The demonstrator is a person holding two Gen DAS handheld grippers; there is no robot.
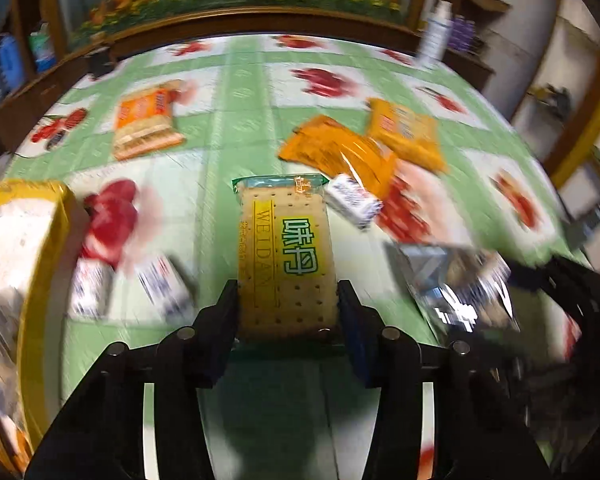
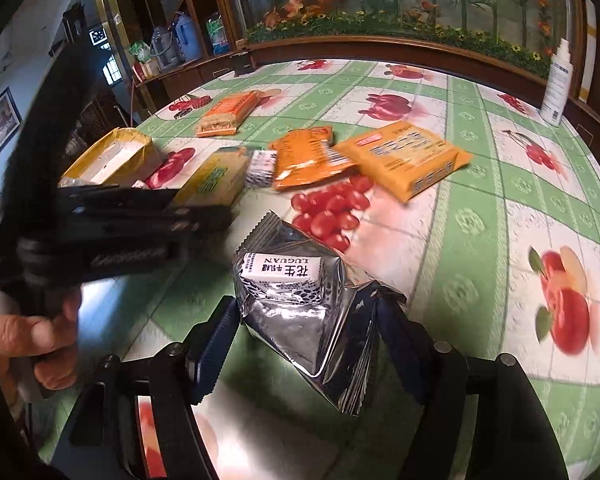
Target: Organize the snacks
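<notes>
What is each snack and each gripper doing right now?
Left gripper: shut on the cracker pack.
Cracker pack: sealed, held above the table.
Right gripper: shut on the silver packet.
Silver packet: crinkled, held, small white candy resting on top.
Two orange packs: lying flat, overlapping.
Yellow box: open, on the table.
Spray bottle: upright, at the table's edge.

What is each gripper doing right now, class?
Left gripper: closed on the cracker packet.
Right gripper: closed on the silver packet.
</notes>
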